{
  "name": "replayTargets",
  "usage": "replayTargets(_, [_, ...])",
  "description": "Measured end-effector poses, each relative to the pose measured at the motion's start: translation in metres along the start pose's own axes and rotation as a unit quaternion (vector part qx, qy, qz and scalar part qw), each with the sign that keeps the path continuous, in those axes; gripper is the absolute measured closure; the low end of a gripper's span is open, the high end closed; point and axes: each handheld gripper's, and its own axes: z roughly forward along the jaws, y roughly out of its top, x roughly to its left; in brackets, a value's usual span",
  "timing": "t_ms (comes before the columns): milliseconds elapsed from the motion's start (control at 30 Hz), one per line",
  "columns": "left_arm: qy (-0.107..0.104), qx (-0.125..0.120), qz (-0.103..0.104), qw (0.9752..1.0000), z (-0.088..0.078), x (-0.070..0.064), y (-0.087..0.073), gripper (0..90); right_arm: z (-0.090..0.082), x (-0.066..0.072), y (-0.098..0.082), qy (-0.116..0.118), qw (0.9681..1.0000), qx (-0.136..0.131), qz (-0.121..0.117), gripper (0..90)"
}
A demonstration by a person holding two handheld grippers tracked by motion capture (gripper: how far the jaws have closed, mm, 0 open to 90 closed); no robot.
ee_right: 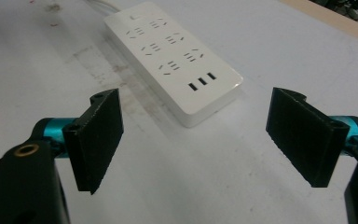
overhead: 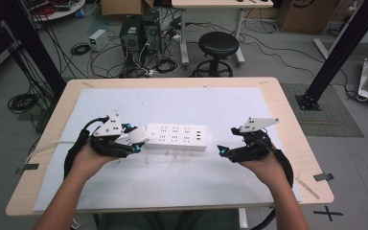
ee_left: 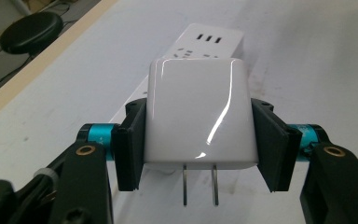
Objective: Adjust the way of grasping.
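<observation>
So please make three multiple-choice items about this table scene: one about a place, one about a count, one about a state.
1. Where is the power strip on the white mat?
A. between the two grippers
B. at the mat's far right corner
C. on the stool

2. How many metal prongs does the white plug adapter show?
A. two
B. three
C. four

3. What is the state of the right gripper?
A. shut on the adapter
B. open and holding nothing
C. shut on the power strip

Answers:
1 A: in the high view the strip lies between the left gripper and the right one.
2 A: the left gripper view shows two flat prongs under the adapter.
3 B: the right gripper view shows its pads wide apart, with bare mat between them.
</observation>
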Motion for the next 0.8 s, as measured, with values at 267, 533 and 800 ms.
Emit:
replayTargets(267, [-0.027,-0.02,0.032,0.9989,0.02,-0.02,0.005,42.5,0.016,0.017,0.002,0.042,0.999,0.005,0.015,19.4])
replayTargets(533, [-0.034,-0.046,0.098,0.9935,0.037,-0.052,0.007,42.5,0.032,0.033,0.009,0.091,0.9954,-0.001,0.028,19.4])
replayTargets(800, [-0.032,-0.068,0.12,0.9899,0.041,-0.063,0.014,42.5,0.044,0.045,0.016,0.132,0.9901,-0.013,0.046,19.4])
